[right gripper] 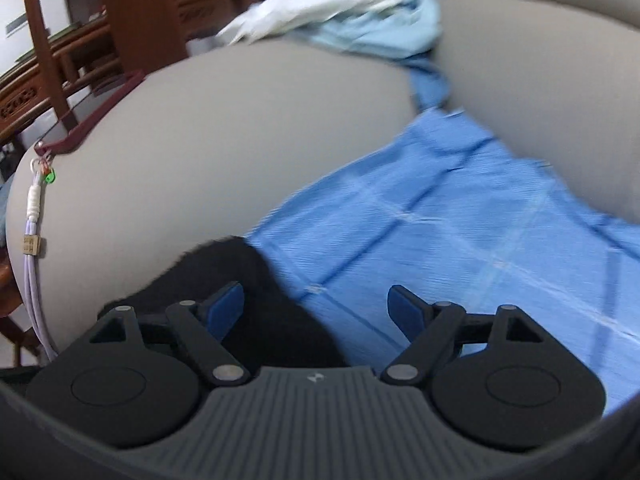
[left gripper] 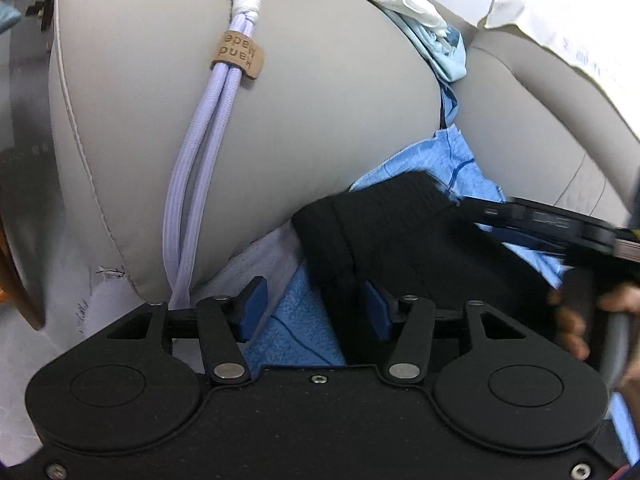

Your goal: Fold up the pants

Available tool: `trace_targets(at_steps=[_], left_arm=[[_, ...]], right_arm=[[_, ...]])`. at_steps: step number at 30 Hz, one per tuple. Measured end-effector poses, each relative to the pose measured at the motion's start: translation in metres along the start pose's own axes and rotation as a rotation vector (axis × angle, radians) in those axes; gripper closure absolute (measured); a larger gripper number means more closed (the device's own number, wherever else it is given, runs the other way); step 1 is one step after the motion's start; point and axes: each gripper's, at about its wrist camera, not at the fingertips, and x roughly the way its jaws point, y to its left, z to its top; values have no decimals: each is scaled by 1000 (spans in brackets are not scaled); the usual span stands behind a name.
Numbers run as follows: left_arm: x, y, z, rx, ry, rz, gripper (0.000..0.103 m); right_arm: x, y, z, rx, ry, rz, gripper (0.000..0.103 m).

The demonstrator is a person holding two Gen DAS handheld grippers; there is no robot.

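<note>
1. Grey padded sofa armrest (left gripper: 240, 128) rises ahead of both jaws.
2. Blue quilted sheet (right gripper: 460, 240) spreads under and beyond the right gripper (right gripper: 320, 312), jaws apart, gripping nothing.
3. Black ribbed knit pants (left gripper: 400, 240) lie on the sheet; a fold sits between the left gripper's (left gripper: 316, 312) parted jaws, against the right pad.

Your blue sheet (right gripper: 460, 232) lies open ahead; the grey armrest (left gripper: 248, 128) blocks you on the left.
</note>
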Motion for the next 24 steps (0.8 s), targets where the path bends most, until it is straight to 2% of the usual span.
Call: trace_targets(at_steps=[3, 5, 7, 10, 12, 13, 14, 17, 22, 24], left_arm=[[5, 3, 4, -38, 6, -8, 52], [5, 4, 5, -50, 8, -15, 53], [6, 5, 5, -55, 9, -18, 53], [6, 4, 5, -54, 10, -15, 53], [7, 3, 5, -51, 9, -10, 53], [7, 2, 5, -50, 9, -9, 53], [7, 1, 5, -50, 9, -9, 53], [6, 0, 5, -47, 5, -20, 53], [1, -3, 6, -58, 0, -108, 53], [2, -5, 7, -61, 5, -122, 53]], right_arm=[[21, 4, 4, 23, 48, 54, 14], [32, 6, 4, 45, 88, 96, 25], [33, 7, 1, 51, 93, 126, 31], [32, 6, 0, 63, 95, 161, 30], [34, 11, 0, 20, 120, 151, 29], [35, 14, 0, -8, 127, 137, 40], [35, 18, 0, -35, 129, 125, 59], [27, 25, 1, -84, 93, 86, 70], [10, 21, 1, -85, 22, 102, 73], [7, 22, 0, -105, 5, 86, 73]])
